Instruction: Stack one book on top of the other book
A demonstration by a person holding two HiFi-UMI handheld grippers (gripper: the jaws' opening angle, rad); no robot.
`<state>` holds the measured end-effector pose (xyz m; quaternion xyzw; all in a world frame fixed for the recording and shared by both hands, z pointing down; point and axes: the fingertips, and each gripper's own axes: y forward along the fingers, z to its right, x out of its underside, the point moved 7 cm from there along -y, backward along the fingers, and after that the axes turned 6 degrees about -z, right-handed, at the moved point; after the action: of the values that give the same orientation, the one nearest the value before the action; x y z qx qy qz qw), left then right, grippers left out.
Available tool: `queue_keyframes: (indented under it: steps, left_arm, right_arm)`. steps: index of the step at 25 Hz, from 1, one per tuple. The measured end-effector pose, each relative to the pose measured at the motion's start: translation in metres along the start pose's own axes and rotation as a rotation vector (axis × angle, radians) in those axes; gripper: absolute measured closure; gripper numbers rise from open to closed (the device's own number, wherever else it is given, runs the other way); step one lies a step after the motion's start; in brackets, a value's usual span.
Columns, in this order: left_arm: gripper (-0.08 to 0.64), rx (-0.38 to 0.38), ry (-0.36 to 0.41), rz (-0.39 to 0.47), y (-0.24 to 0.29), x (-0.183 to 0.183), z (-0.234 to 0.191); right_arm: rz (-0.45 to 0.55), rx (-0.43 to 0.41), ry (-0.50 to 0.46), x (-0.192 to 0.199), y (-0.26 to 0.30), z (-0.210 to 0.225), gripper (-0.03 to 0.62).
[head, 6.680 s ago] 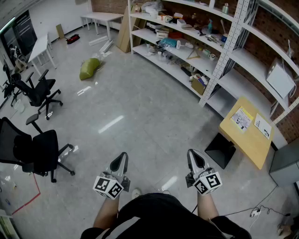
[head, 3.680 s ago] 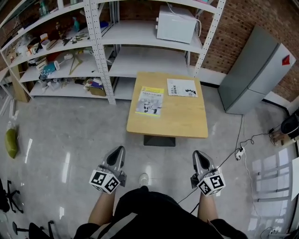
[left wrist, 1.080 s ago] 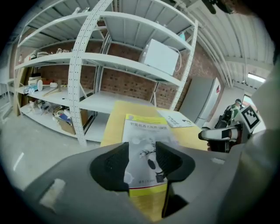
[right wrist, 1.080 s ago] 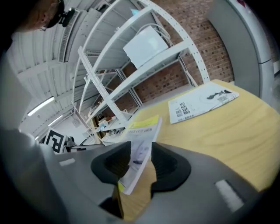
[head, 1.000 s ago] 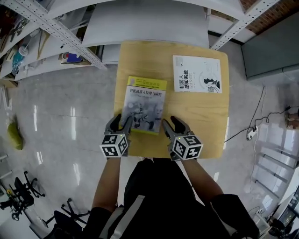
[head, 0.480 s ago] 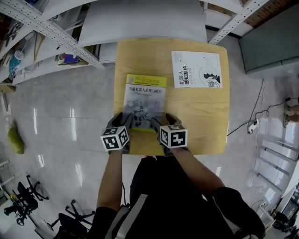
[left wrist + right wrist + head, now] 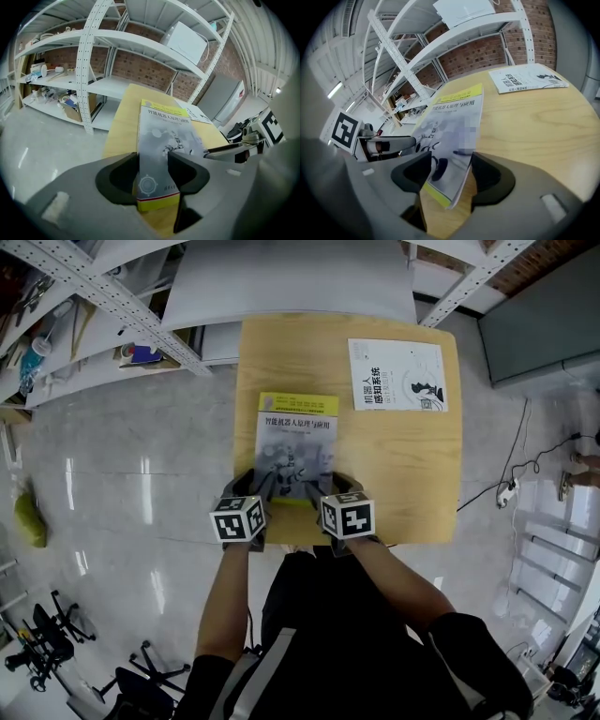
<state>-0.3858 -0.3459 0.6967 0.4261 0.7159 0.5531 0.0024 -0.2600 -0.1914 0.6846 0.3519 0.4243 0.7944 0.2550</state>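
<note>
On the wooden table (image 7: 412, 474): two books lie flat and well apart; neither is stacked on the other yet.
Yellow-and-grey book (image 7: 295, 446): left of the table's middle, cover up. Its long side runs from the table's near edge toward the far edge, with a yellow band at the far end.
White book (image 7: 398, 376): at the table's far right corner, cover up, touched by neither of my tongs.
Left gripper (image 7: 153, 155): at the table's near edge, over the near left corner of the yellow-and-grey book, tilted down at it. Its jaws are released and stand apart, and the cover and its yellow near edge show through the gap. Whether the tips touch the cover I cannot tell.
Right gripper (image 7: 452, 157): at the table's near edge, over the same book's near right corner, tilted down. Its jaws are spread but have just been closing. The corner, with its page edges, shows in the gap, and nothing is clamped.
My forearms (image 7: 220, 606): reaching in from the table's near side, one toward each near corner of that book.
White shelving (image 7: 281, 277): just beyond the table's far edge.
Grey cabinet (image 7: 544, 315): past the table's far right corner.
Power strip (image 7: 511, 493): on the glossy floor (image 7: 112, 474) to the table's right, on a dark cable.
</note>
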Motion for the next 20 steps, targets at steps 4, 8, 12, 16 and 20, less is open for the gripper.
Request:
queue_keyframes:
  steps: [4,8,12,16,20]
  left_arm:
    - [0.348,0.011,0.012,-0.016,-0.009,0.017,0.009]
    - [0.348,0.015,0.011,-0.041,-0.018,0.05,0.019]
    - [0.348,0.018,0.017,-0.072,-0.03,0.064,0.021]
    - [0.348,0.023,0.038,-0.109,-0.037,0.072,0.024]
    - [0.348,0.039,0.056,-0.117,-0.04,0.082,0.025]
  right_arm:
    - [-0.021,0.056,-0.073,0.018,-0.006,-0.001,0.324]
    - [-0.057,0.088,-0.102,0.044,-0.012,-0.005,0.324]
    - [-0.062,0.081,-0.055,0.061,-0.019,-0.012,0.325]
    - [-0.099,0.102,-0.061,0.072,-0.024,-0.018,0.325]
    - [-0.107,0.111,-0.051,0.084,-0.025,-0.019,0.325]
